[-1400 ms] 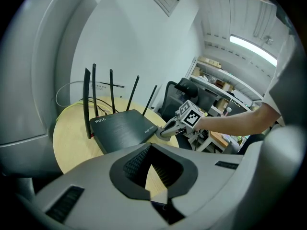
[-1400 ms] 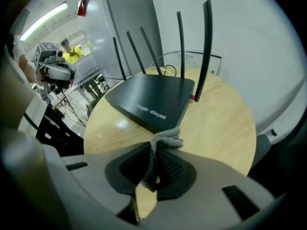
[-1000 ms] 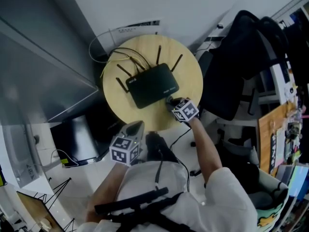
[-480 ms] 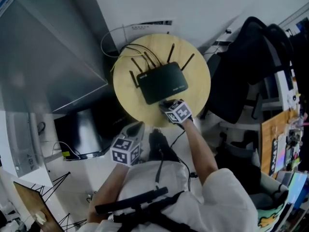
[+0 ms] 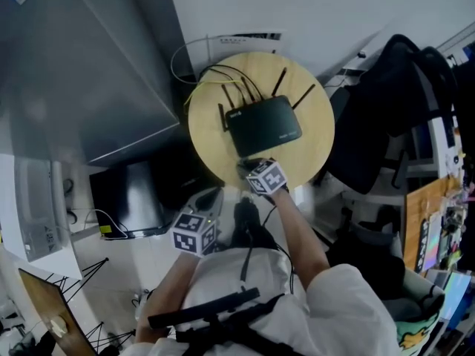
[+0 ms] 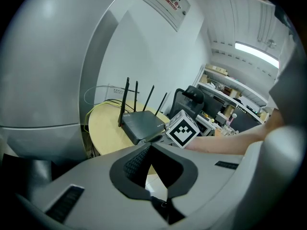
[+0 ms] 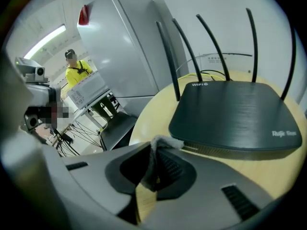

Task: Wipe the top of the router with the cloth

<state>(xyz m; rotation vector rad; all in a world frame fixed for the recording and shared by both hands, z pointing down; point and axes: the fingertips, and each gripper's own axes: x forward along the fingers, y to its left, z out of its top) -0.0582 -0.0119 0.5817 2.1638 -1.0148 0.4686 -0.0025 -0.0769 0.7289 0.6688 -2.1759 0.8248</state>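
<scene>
Right hand-held gripper [image 5: 251,167] pinches cloth [image 7: 160,143], arm outstretched; left hand-held gripper [image 5: 209,196] closed, near torso.

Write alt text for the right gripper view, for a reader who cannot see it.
The right claw is shut on a small grey cloth, held at the near edge of a black router on a round wooden table. The router's antennas stand upright. Behind are a grey cabinet and a distant person in yellow.

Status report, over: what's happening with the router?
Right gripper shut on grey cloth, at front edge of black antenna router. Left gripper shut, empty. Top unobstructed.
</scene>
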